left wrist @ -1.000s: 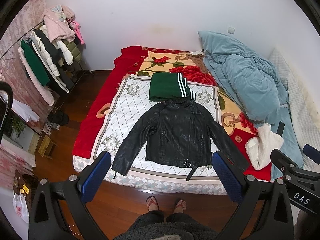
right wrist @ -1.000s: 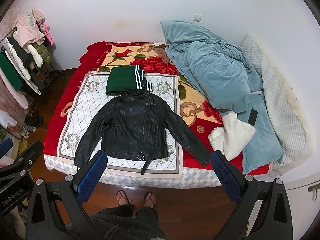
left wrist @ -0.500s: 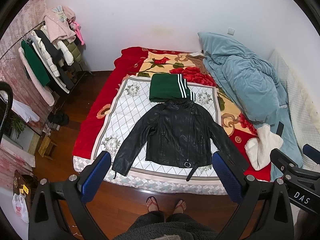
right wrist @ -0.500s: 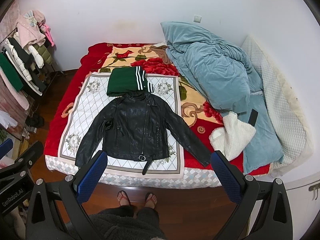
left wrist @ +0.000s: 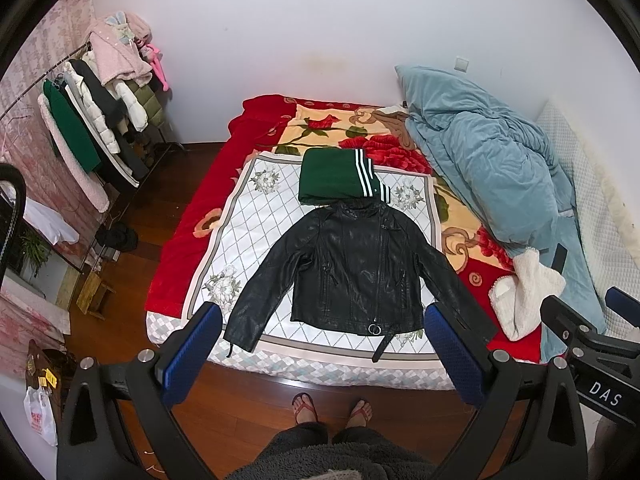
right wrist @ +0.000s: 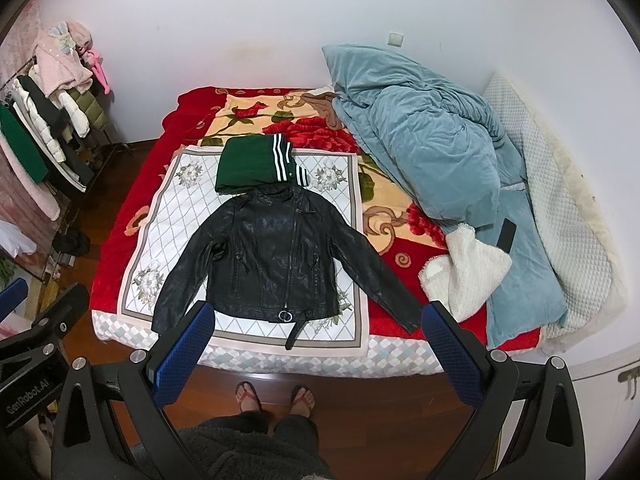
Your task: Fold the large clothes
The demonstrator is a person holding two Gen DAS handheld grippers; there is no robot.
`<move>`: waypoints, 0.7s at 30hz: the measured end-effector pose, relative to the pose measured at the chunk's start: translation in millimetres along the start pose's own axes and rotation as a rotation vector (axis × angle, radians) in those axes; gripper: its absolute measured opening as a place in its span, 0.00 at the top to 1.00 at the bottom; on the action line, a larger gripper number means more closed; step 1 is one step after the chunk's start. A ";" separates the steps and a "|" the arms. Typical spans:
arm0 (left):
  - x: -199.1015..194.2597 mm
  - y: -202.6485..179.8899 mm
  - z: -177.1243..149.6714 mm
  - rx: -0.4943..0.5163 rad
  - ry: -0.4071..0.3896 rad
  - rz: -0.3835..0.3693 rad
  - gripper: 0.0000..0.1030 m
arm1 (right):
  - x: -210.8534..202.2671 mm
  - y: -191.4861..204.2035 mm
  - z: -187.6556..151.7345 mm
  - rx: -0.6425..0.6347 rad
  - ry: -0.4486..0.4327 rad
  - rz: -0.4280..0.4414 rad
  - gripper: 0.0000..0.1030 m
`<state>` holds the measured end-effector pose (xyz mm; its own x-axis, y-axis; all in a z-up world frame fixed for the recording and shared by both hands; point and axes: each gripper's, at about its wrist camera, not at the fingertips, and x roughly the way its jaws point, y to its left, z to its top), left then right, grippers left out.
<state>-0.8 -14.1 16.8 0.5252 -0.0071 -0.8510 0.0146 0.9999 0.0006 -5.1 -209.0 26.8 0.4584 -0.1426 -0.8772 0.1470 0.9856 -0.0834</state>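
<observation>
A black leather jacket (left wrist: 352, 268) lies flat, front up, sleeves spread, on a white diamond-pattern sheet (left wrist: 256, 224) on the bed; it also shows in the right wrist view (right wrist: 276, 256). A folded green garment with white stripes (left wrist: 340, 176) lies just beyond its collar, also in the right wrist view (right wrist: 256, 162). My left gripper (left wrist: 324, 352) is open and empty, held above the floor before the bed's near edge. My right gripper (right wrist: 320, 352) is open and empty at the same height, to its right.
A rumpled blue duvet (right wrist: 432, 132) and a white fleece garment (right wrist: 464, 272) lie on the bed's right side. A clothes rack (left wrist: 92, 120) stands at the left wall. The person's feet in sandals (left wrist: 332, 404) stand on the wooden floor.
Both grippers have drifted slightly downward or back; the bed and jacket sit a little lower in view. Nothing on the bed has moved.
</observation>
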 end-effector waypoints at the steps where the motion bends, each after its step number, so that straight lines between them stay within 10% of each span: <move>1: -0.7 -1.1 1.1 -0.001 0.000 0.000 0.00 | -0.7 0.4 1.0 0.001 0.000 0.000 0.00; 21: -2.1 -1.5 6.3 0.006 -0.004 -0.003 0.00 | -2.8 6.6 4.3 0.008 0.004 -0.002 0.00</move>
<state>3.4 -15.6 21.9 0.5288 -0.0104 -0.8487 0.0210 0.9998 0.0009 -1.6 -202.5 30.8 0.4544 -0.1445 -0.8790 0.1550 0.9845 -0.0818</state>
